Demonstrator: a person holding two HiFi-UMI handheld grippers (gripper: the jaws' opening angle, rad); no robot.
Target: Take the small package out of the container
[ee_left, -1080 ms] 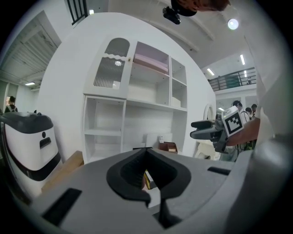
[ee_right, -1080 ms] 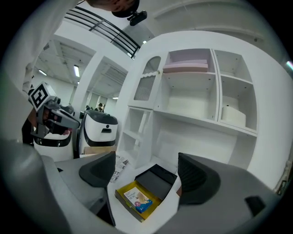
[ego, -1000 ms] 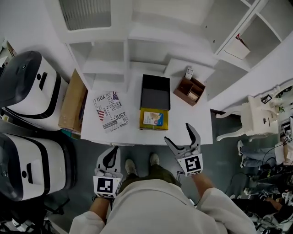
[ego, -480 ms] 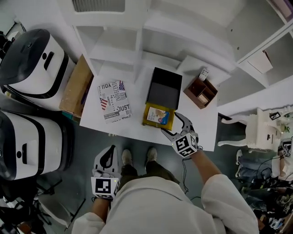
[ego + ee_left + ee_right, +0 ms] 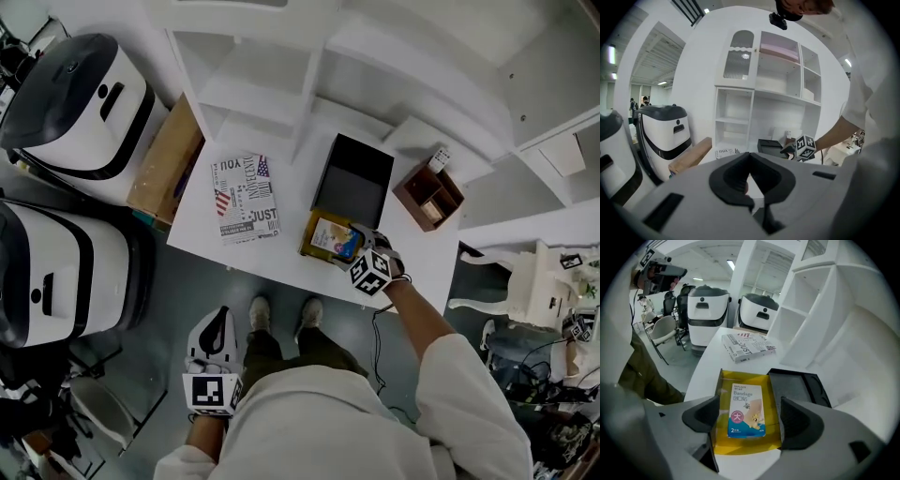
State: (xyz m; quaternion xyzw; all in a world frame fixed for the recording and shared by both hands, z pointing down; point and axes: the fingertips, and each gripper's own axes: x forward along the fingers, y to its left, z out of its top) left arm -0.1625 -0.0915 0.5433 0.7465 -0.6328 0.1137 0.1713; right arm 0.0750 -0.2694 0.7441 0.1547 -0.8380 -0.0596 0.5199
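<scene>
Over the last second the right gripper (image 5: 345,248) moved from the near edge of the white table (image 5: 292,211) forward to the yellow container (image 5: 312,249), while the left gripper (image 5: 217,324) stayed low beside the person's legs.

The small package (image 5: 746,409), a white and blue bandage box, lay flat inside the yellow container, label up, about in its middle. The right gripper's 2 jaws were spread wide, 1 on each long side of the package, and from its own view neither appeared to touch it yet. This looked like the approach step just before the grasp. The next move would likely call for lowering the jaws inside the container's low walls, then closing across the package's narrow width without catching the yellow rim.

The right arm reached forward and slightly inward, with the marker cube facing up. The left gripper's jaws were pressed together on nothing.

A black box (image 5: 354,176) sat touching the container's far end, and a printed packet (image 5: 246,197) lay well apart on the left.
</scene>
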